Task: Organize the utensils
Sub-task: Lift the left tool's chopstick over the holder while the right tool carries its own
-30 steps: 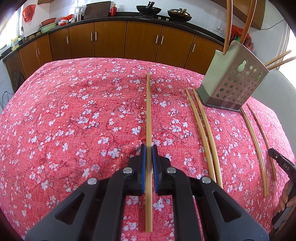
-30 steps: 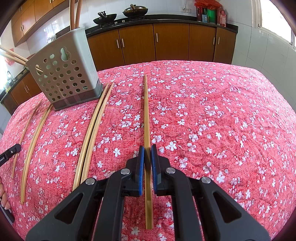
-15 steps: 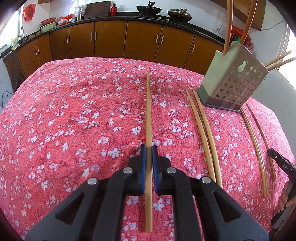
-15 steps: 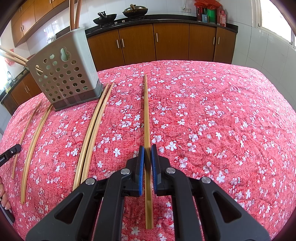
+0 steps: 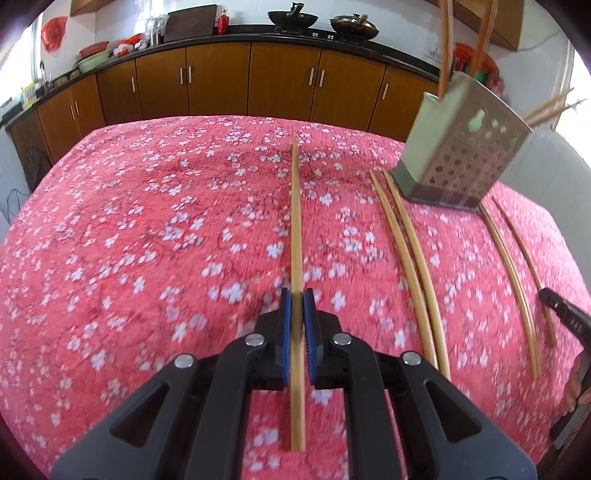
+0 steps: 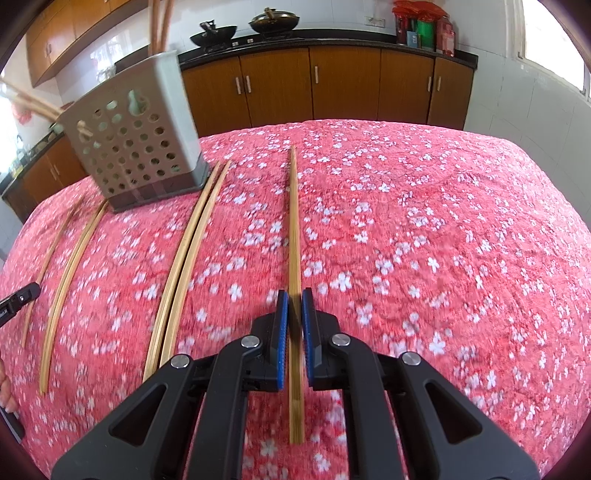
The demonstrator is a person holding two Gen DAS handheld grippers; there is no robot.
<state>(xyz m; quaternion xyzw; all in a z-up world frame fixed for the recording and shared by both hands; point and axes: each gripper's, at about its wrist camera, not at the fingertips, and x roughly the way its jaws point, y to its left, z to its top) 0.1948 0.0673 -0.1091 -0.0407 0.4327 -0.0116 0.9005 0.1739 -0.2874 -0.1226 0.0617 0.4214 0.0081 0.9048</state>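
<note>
Left wrist: left gripper (image 5: 296,295) clamps chopstick (image 5: 296,221).

Home kitchen; cabinets (image 5: 221,85), woks (image 5: 293,16)

Couldn't make out much of the tablecloth (image 5: 147,240), flowers all smeared by blur. Same for the utensil holder (image 5: 461,162); sticks poking out of it ran off the top edge. Only caught a sliver of the right gripper (image 5: 565,321), cropped beside the holder.
</note>
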